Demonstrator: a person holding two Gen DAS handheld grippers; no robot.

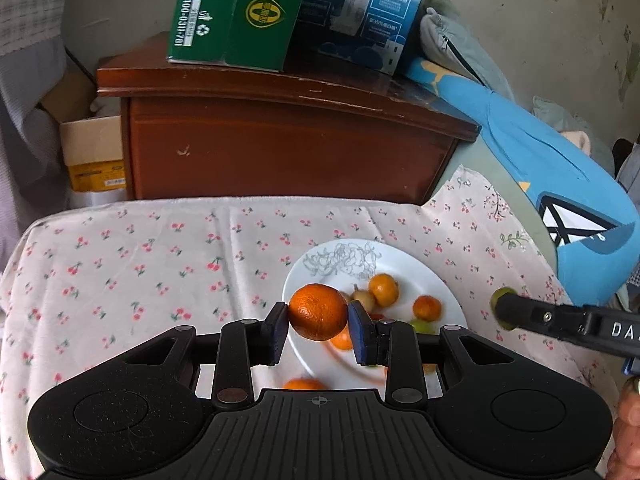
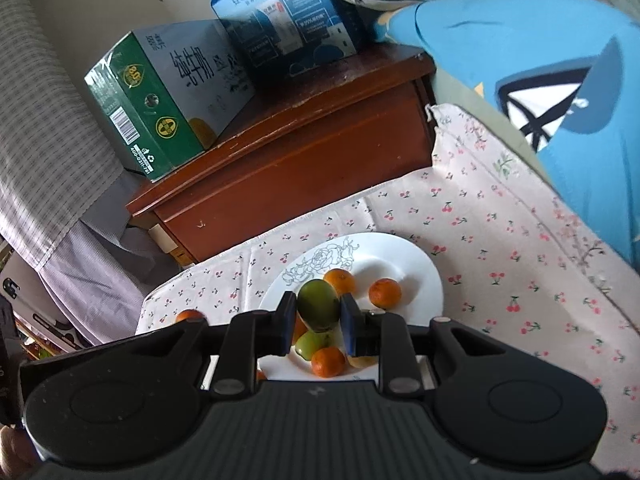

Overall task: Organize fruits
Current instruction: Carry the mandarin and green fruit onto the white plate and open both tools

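Both grippers are carrying fruit, so the sorting step looks under way. The left gripper (image 1: pixel 318 326) pinches an orange (image 1: pixel 318 312) between its pads; the right gripper (image 2: pixel 315 322) is clamped on a green fruit (image 2: pixel 318 305). Each fruit hangs above the white plate (image 2: pixel 416 268), which lies just beyond and below the fingers on the cherry-print cloth (image 1: pixel 140 256). The plate holds several small oranges and a few green fruits. No second dish is in view, so the next move probably calls for finding separate spots for the orange and the green fruit.
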